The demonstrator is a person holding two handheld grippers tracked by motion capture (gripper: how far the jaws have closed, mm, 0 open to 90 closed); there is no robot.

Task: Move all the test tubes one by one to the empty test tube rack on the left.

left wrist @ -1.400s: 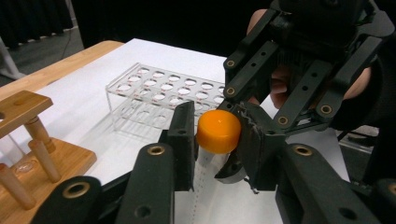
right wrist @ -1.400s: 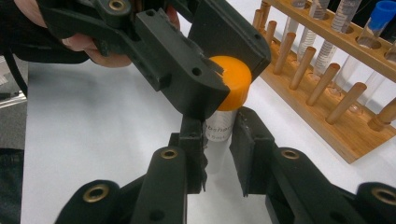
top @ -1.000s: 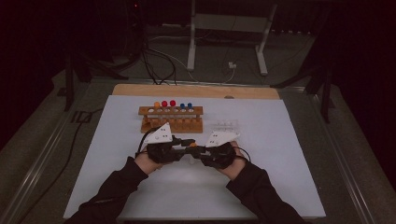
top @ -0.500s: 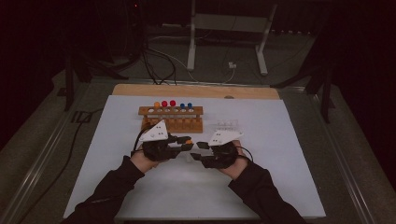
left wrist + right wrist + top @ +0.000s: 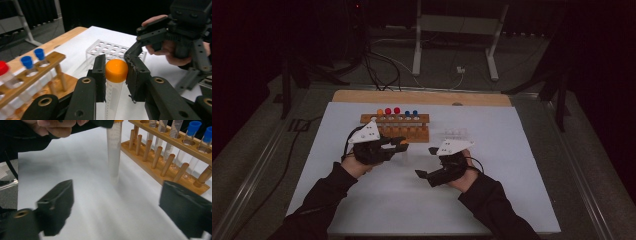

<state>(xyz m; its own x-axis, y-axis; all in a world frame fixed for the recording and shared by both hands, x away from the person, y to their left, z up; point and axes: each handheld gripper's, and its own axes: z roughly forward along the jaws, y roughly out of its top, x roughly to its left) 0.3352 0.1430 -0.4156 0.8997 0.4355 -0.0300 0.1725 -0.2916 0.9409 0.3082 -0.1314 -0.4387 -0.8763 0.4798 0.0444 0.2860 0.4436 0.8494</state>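
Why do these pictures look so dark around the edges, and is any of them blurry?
High view: the white table sheet is lit and the room behind is near black. Left gripper view: the orange-capped tube in the left tool is sharp, the wooden rack softer. Right gripper view: the right tool looks smeared and its open jaws blurred.

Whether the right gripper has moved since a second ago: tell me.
Yes. The right gripper has drawn back toward the person, away from the wooden rack, and now stands open.

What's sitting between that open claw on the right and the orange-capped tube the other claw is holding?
Nothing: in the right gripper view, bare white table separates the right gripper from the orange-capped tube, clamped by the left gripper.
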